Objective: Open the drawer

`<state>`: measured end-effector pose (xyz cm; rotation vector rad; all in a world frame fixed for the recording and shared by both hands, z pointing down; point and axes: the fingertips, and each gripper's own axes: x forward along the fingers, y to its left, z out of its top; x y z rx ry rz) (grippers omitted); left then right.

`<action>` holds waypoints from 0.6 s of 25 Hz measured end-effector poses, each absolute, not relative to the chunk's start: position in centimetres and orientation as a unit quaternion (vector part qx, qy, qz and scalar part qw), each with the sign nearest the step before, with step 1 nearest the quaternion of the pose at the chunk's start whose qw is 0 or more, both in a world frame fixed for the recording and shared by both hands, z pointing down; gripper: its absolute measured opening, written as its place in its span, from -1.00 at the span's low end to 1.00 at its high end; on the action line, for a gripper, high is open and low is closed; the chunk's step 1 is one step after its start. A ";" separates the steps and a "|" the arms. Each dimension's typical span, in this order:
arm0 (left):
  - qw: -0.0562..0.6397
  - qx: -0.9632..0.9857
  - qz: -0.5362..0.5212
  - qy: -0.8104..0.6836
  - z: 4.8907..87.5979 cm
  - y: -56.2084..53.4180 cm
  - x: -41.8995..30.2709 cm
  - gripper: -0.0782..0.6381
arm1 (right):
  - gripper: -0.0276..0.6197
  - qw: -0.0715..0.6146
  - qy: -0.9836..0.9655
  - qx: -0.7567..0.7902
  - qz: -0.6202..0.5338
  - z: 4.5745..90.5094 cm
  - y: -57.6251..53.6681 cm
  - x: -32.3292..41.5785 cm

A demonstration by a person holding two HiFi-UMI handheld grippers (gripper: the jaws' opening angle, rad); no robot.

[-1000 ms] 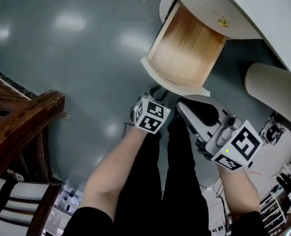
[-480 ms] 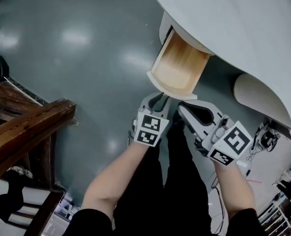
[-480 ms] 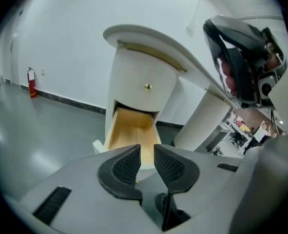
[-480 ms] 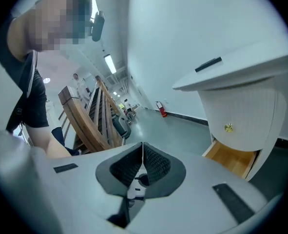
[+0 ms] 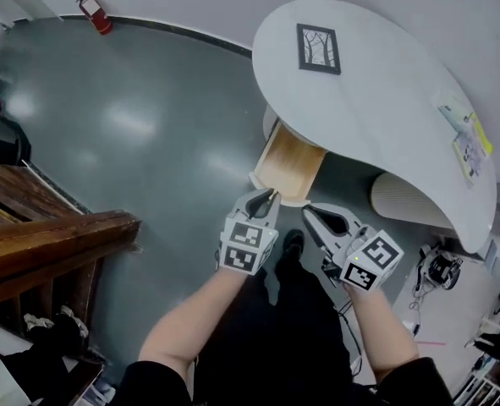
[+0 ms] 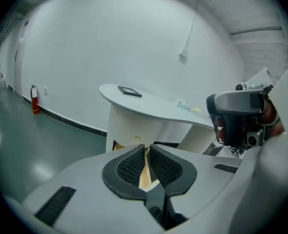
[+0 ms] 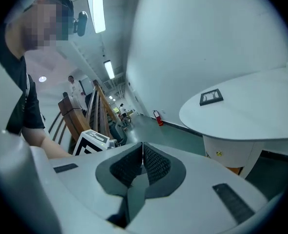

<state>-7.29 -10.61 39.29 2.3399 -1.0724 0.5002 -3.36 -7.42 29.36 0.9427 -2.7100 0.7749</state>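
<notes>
Drawer (image 5: 290,166) stands pulled out from the white base under the counter (image 5: 385,100), pale wood inside showing. It lies ahead of both claws and lower, touched by neither.

Left claw (image 5: 269,198): jaws have just been closing and are now drawn in to a thin slit, with nothing between the pads. In the left gripper view, the drawer's wood shows through that slit, well beyond the tips. A small brass knob (image 6: 138,137) sits on the base just above the tips in that view.

Right claw (image 5: 307,212): jaws pressed together, gripping nothing. It is held just right of the left claw, level with it, both pointing toward the counter.

On the counter, beyond the claws: a dark picture frame (image 5: 318,48) lying flat, and some paper (image 5: 465,138) far off to the right, near the edge.

A dark wooden bench (image 5: 46,244) stands well left of the left claw. A red extinguisher (image 5: 93,13) stands far ahead and left, against the wall. The floor (image 5: 148,125) is grey-green and glossy.
</notes>
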 end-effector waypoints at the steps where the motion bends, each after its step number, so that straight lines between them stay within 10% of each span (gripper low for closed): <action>1: 0.245 0.868 0.180 -0.392 37.4 -11.0 -7.2 -0.66 | -0.86 0.083 -0.910 0.319 0.253 28.0 -7.6 -3.1; 15: 0.141 0.911 0.134 -0.364 17.6 -9.4 -6.2 -0.68 | -0.86 0.050 -0.903 0.363 0.225 14.9 -6.4 1.4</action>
